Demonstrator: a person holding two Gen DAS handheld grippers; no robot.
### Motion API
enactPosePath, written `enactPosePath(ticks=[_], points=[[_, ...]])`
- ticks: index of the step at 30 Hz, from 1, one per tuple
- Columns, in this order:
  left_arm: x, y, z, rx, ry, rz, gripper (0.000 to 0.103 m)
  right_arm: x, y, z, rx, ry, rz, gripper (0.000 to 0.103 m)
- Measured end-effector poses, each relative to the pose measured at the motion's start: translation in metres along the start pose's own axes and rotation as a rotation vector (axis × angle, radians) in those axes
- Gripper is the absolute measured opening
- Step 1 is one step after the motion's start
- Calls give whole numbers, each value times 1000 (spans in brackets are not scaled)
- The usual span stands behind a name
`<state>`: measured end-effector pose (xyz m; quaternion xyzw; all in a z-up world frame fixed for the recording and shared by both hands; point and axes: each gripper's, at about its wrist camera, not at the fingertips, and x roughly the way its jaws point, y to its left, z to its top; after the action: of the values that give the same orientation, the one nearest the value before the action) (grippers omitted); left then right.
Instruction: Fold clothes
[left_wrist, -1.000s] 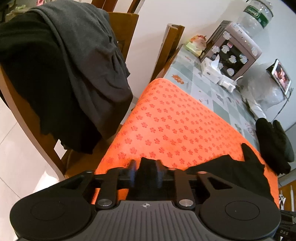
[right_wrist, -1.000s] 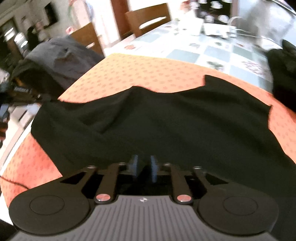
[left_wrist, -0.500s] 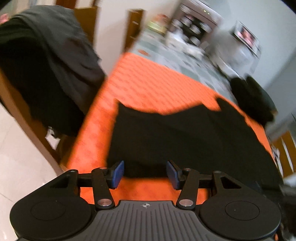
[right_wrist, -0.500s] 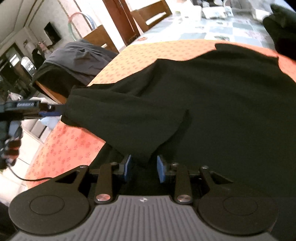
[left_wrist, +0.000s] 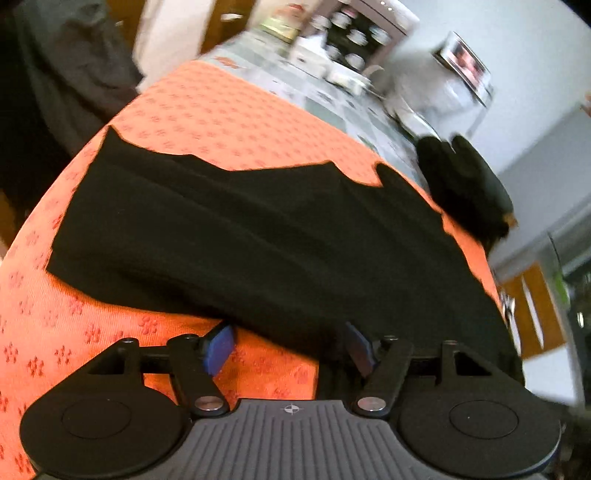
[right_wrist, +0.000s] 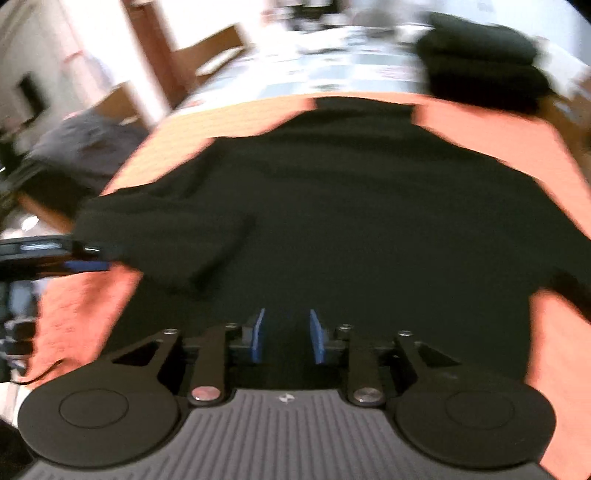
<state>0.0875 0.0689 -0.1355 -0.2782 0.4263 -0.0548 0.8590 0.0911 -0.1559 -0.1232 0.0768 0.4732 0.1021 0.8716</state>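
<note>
Across the middle of both frames, a black garment (left_wrist: 266, 236) lies spread on the orange flower-patterned cloth (left_wrist: 229, 122) that covers the near end of the surface (left_wrist: 332, 107). In the left wrist view its long axis runs from the left of the frame toward the lower right, with a jagged far edge showing two small peaks and a notch facing the upper part of the frame; its near edge is folded into a thick band. The left hand-held gripper (left_wrist: 288, 347) is spread wide at the bottom centre, its blue pads (left_wrist: 219, 349) on either side of that near edge, with fabric draped over the right one; whether the pads touch the cloth cannot be told. The right wrist view is blurred but shows the garment (right_wrist: 351, 221) from its wider end, narrowing toward a neck-like notch at the top centre, with a folded flap lying over its left part. The right hand-held gripper (right_wrist: 286, 341) is partly spread just above the fabric, nothing between its pads. Only this view shows the left hand-held gripper (right_wrist: 74, 258) from outside, at the left edge beside the garment's corner. A dark pile of clothes (left_wrist: 469, 184) sits beyond the garment at the upper right in both views. Grey clothing (left_wrist: 66, 74) hangs at the upper left.
</note>
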Motion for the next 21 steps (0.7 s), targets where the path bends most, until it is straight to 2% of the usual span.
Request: enactPosePath(ticks=[3, 5, 9, 11, 14, 21], points=[[-8, -6, 5, -83, -55, 12, 61, -12, -36, -6, 76, -10, -60, 34], [-10, -22, 7, -66, -79, 47, 61, -19, -58, -8, 114, -18, -83, 34], [-4, -75, -6, 133, -139, 141, 63, -27, -92, -10, 147, -24, -106, 34], [1, -101, -23, 264, -165, 182, 69, -27, -104, -9, 152, -24, -106, 34], [13, -136, -51, 475, -176, 250, 72, -26, -118, -6, 155, -23, -99, 34], [38, -172, -89, 732, -103, 232, 72, -23, -144, 0, 141, -19, -80, 34]])
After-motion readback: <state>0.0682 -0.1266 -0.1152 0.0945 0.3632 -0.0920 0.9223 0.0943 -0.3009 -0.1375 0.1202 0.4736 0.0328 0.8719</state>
